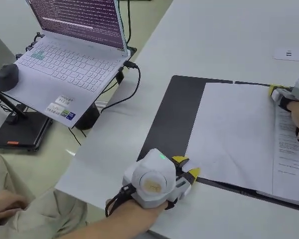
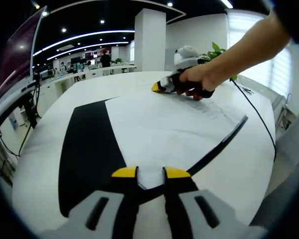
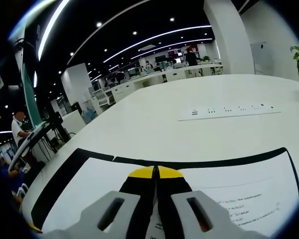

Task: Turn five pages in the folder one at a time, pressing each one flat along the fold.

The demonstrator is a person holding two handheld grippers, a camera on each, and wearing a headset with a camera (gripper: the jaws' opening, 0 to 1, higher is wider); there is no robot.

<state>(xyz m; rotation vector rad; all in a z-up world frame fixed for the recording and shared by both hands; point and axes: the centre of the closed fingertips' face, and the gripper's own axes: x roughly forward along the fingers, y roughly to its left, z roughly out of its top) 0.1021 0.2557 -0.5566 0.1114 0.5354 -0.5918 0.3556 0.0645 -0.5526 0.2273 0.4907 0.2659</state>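
Jaws of the left gripper (image 2: pixel 150 173) stand a narrow gap apart at the bottom centre of the left gripper view. We see the near corner of a blank white page (image 2: pixel 164 124) through that gap. Jaws of the right gripper (image 3: pixel 155 172) are pressed together with nothing between them. They sit at the bottom centre of the right gripper view, over the paper near the folder's far edge.

In the head view, we see a white table (image 1: pixel 229 40) covering most of the frame. The folder (image 1: pixel 174 114) lies open on it across the right half. Its black inner cover is bare on the left, the blank white page (image 1: pixel 234 134) is in the middle, and a printed page (image 1: pixel 291 149) is at the right edge.

An open laptop (image 1: pixel 65 64) with a lit screen sits in the upper left, beyond the table's left edge. A black cable (image 1: pixel 132 84) hangs from its right side.

The left gripper (image 1: pixel 187 167), held in a hand, is at the bottom centre, its yellow tips at the folder's lower edge. The right gripper (image 1: pixel 275 91) is at the right edge of the frame, at the top of the pages where blank and printed sheets meet.

A white power strip (image 1: pixel 291 54) lies in the upper right, apart from the folder. A dark mouse (image 1: pixel 6 75) sits at the far left, beside the laptop.
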